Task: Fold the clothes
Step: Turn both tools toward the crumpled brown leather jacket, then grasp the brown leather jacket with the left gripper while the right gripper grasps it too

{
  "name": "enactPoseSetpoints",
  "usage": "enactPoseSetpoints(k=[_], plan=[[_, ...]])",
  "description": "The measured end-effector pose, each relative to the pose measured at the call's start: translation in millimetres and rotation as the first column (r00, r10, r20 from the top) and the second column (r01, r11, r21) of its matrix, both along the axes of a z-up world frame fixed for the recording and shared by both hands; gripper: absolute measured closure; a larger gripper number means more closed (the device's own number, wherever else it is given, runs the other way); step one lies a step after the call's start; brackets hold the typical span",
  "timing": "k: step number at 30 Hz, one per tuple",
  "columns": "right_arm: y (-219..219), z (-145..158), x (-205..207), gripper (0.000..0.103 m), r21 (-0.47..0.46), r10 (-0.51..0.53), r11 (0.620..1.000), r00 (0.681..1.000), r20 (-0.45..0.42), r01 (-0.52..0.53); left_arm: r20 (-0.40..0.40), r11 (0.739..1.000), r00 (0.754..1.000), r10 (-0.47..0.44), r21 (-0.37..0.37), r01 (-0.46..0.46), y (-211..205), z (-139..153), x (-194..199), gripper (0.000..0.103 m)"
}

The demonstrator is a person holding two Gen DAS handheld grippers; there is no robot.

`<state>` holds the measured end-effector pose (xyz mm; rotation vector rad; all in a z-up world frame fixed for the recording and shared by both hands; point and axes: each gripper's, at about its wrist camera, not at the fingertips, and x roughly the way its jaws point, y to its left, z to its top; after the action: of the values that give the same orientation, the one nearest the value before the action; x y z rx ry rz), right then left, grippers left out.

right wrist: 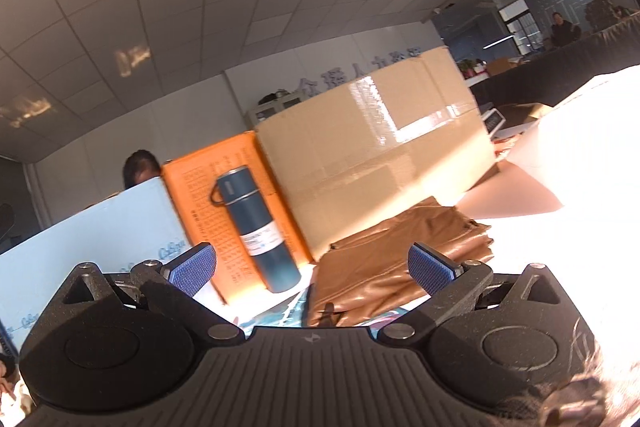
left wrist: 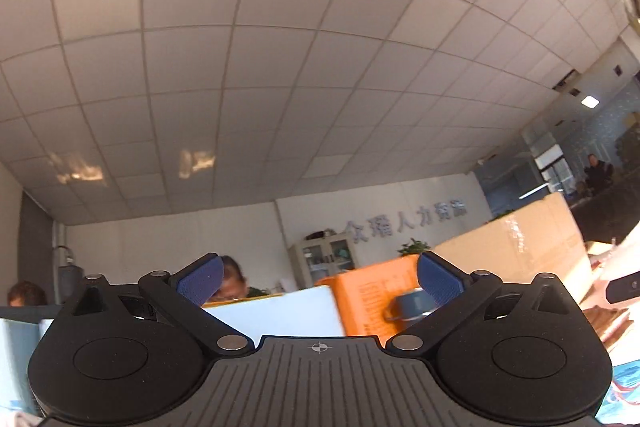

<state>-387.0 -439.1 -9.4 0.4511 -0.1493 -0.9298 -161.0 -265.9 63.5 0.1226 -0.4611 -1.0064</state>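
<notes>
A brown garment [right wrist: 404, 259] lies folded on the table in the right wrist view, just ahead of and between the fingers of my right gripper [right wrist: 314, 269], which is open and empty above its near edge. My left gripper [left wrist: 320, 281] is open and empty. It points upward at the ceiling and the boxes, and only a sliver of the brown garment [left wrist: 608, 319] shows at its far right.
A dark blue flask [right wrist: 256, 227] stands against an orange box [right wrist: 200, 195]. A large cardboard box [right wrist: 372, 147] and a white box [right wrist: 92, 239] stand behind. People sit beyond the boxes. Bright sunlight washes out the table [right wrist: 580, 167] at right.
</notes>
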Motion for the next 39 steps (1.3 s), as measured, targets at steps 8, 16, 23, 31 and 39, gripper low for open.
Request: enactPoseSetpoints(k=[8, 16, 23, 31, 39], plan=[[-98.6, -39.6, -58.3, 0.0, 0.358, -0.051, 0.933, 0.997, 0.058, 0.027, 0.122, 0.924, 0.98, -0.159, 0.369, 0.103, -127.4, -45.5, -42.5, 0.0], [-144.6, -54.4, -47.5, 0.0, 0.485, 0.014, 0.867, 0.979, 0.202, -0.112, 0.261, 0.768, 0.924, -0.278, 0.638, 0.051, -234.2, -99.9, -95.5, 0.0], [-168.5, -58.3, -44.8, 0.0, 0.533, 0.009, 0.831, 0.963, 0.271, -0.158, 0.204, 0.681, 0.938, -0.279, 0.731, 0.043, -290.2, -122.7, -104.3, 0.016], [-173.6, -58.9, -35.2, 0.0, 0.543, 0.005, 0.829, 0.973, 0.232, -0.133, -0.272, 0.748, 0.957, -0.097, 0.615, 0.25, -307.2, -108.2, -45.3, 0.089], [-195.5, -57.4, -2.3, 0.0, 0.589, -0.127, 0.808, 0.983, 0.13, 0.026, -0.782, 0.877, 0.623, -0.031, 0.278, 0.392, -267.8, -112.4, 66.5, 0.094]])
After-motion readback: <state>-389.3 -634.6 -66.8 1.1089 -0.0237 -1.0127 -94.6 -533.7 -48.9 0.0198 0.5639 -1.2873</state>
